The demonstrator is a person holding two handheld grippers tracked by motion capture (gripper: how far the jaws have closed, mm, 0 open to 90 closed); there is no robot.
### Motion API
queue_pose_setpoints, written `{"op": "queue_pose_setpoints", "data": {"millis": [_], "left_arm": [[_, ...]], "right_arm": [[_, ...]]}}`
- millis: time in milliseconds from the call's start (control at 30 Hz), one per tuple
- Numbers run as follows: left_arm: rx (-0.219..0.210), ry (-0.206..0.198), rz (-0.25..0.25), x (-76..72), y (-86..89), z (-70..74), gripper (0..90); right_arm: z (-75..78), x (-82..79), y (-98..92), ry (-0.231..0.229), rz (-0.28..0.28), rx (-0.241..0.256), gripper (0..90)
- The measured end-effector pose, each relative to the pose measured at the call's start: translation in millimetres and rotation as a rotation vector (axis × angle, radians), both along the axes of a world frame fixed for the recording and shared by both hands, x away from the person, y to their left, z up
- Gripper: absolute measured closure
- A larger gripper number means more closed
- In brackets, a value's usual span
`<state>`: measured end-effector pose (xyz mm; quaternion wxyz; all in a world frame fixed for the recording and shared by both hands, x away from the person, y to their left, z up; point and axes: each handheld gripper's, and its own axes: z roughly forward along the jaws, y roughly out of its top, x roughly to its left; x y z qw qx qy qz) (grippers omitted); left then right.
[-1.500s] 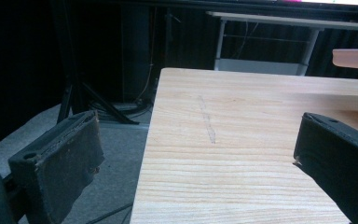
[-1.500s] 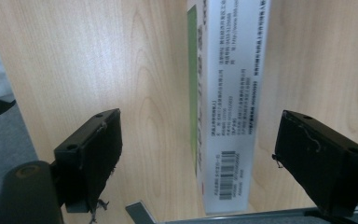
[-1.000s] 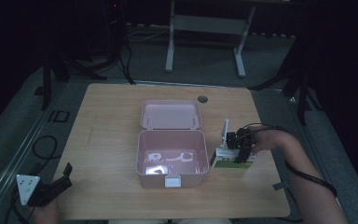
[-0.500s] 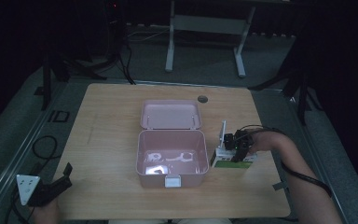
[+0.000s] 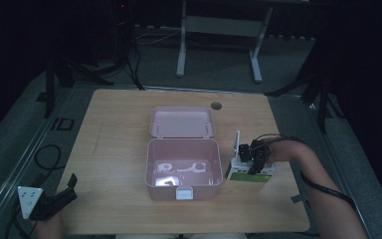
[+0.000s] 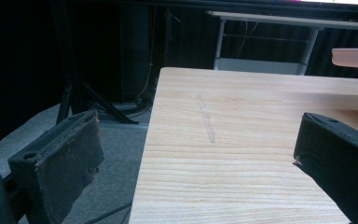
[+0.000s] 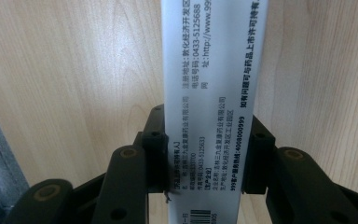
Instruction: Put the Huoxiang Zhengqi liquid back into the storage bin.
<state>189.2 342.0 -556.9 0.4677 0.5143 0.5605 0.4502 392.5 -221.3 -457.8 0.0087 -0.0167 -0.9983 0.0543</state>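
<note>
Tongs clamped on the medicine box beside the pink case

Right tongs (image 5: 253, 160) of mine grip a narrow white cardboard medicine box (image 5: 251, 173) printed with black text and a green face, down at the right side of the light wooden counter (image 5: 114, 134). In the right gripper view the two black jaws press against both long sides of the box (image 7: 209, 107), which runs up the middle of the frame with wood grain on either side; a barcode shows near its lower end. In the high view the box lies flat on the counter, just beside the right wall of an open pale pink plastic case (image 5: 184, 167), and I cannot tell whether box and case touch. A white flap stands up at the box's left end, next to the case. The case sits near the middle of the counter with its hinged lid (image 5: 182, 122) laid open on the far side and a white latch on its near wall. A small dark round hole (image 5: 215, 105) sits in the counter beyond the lid.

My left tongs (image 5: 54, 199) hang off the near left corner, well apart from the case. In the left gripper view their padded jaws (image 6: 200, 172) stand wide apart with nothing between them, above the counter's left edge and the grey floor (image 6: 37, 135).
</note>
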Motion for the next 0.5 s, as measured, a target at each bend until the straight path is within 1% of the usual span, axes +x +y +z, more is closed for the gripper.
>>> {"op": "queue_pose_setpoints", "data": {"millis": [333, 500], "left_arm": [[-0.001, 0.002, 0.001, 0.1, 0.0, -0.1, 0.9], [-0.003, 0.001, -0.001, -0.3, 0.2, 0.0, 0.9]], "right_arm": [[14.7, -7.6, 2.5, 0.002, 0.000, 0.004, 61.6], [24.0, -11.7, 3.8, 0.005, -0.009, 0.008, 61.7]]}}
